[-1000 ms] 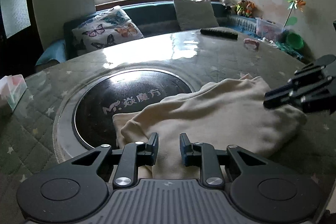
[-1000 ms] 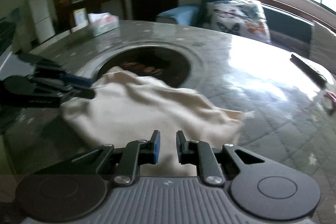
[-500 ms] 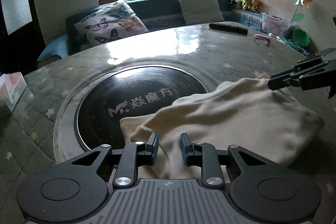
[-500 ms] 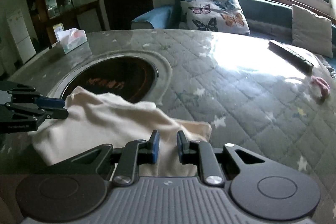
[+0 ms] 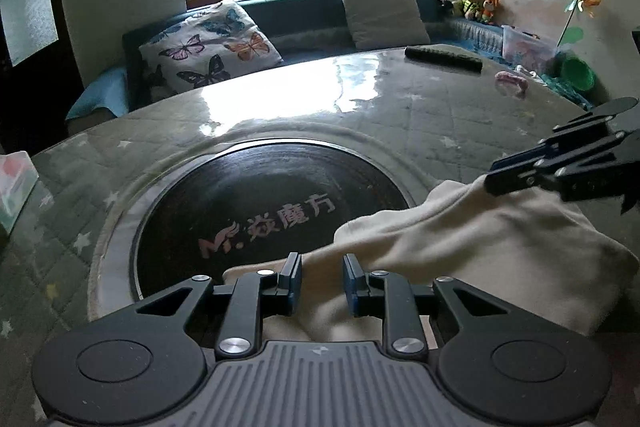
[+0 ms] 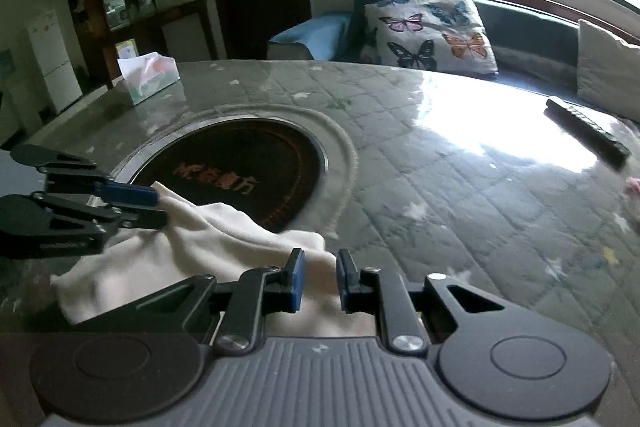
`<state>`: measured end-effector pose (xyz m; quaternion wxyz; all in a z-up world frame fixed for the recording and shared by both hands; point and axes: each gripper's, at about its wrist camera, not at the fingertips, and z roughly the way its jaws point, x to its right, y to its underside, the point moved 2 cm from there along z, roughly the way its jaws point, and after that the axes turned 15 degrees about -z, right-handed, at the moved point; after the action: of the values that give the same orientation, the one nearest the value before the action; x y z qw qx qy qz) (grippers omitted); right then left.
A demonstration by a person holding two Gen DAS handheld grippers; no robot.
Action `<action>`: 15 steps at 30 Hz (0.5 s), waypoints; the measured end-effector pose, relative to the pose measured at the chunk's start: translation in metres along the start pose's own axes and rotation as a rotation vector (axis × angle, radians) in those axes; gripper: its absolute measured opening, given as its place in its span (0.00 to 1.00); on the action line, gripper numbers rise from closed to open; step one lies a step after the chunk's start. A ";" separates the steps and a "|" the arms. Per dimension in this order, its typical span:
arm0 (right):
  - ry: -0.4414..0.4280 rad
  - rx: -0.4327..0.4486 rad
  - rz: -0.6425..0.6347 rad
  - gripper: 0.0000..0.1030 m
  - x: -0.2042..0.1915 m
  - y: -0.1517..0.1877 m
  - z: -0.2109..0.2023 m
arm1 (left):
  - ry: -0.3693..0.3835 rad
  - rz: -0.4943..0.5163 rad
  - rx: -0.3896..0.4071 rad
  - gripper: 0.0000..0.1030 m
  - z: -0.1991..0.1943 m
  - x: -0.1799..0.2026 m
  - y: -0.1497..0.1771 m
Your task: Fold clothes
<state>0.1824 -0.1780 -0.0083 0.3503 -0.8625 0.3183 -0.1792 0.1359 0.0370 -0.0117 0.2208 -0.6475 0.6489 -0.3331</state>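
Observation:
A cream garment [image 5: 472,251] lies bunched on the round table, partly over the dark round centre plate [image 5: 256,203]. My left gripper [image 5: 318,285] is shut on one edge of the garment, which passes between its blue pads. My right gripper [image 6: 318,281] is shut on the opposite edge of the garment [image 6: 208,247]. Each gripper shows in the other's view: the right one [image 5: 496,175] at the garment's far right, the left one [image 6: 158,207] at its left. The cloth is lifted and stretched between them.
The table has a quilted grey-green cover [image 5: 432,115]. A dark remote [image 5: 442,58] and a small pink item [image 5: 510,81] lie at the far right. A tissue box [image 6: 146,77] stands at the left edge. A sofa with a butterfly cushion [image 5: 208,47] is behind.
Both grippers have pulled back toward the near table edge with the garment. The cloth has slid off much of the dark centre plate and is bunched closer between them.

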 end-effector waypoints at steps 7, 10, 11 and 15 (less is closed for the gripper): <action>0.004 -0.019 -0.002 0.15 0.000 -0.002 0.014 | -0.008 0.013 -0.016 0.25 0.012 -0.001 -0.003; -0.002 0.001 -0.014 0.15 -0.003 -0.007 0.010 | 0.005 0.012 -0.005 0.25 0.011 0.001 -0.006; -0.006 0.003 -0.018 0.15 -0.005 -0.008 0.011 | 0.007 0.013 -0.005 0.25 0.013 0.001 -0.007; -0.011 -0.012 -0.029 0.15 -0.009 -0.009 0.021 | 0.008 0.018 -0.014 0.26 0.020 0.003 -0.008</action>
<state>0.1908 -0.1563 -0.0171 0.3443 -0.8701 0.3048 -0.1776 0.1555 0.0316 -0.0194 0.2165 -0.6418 0.6579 -0.3292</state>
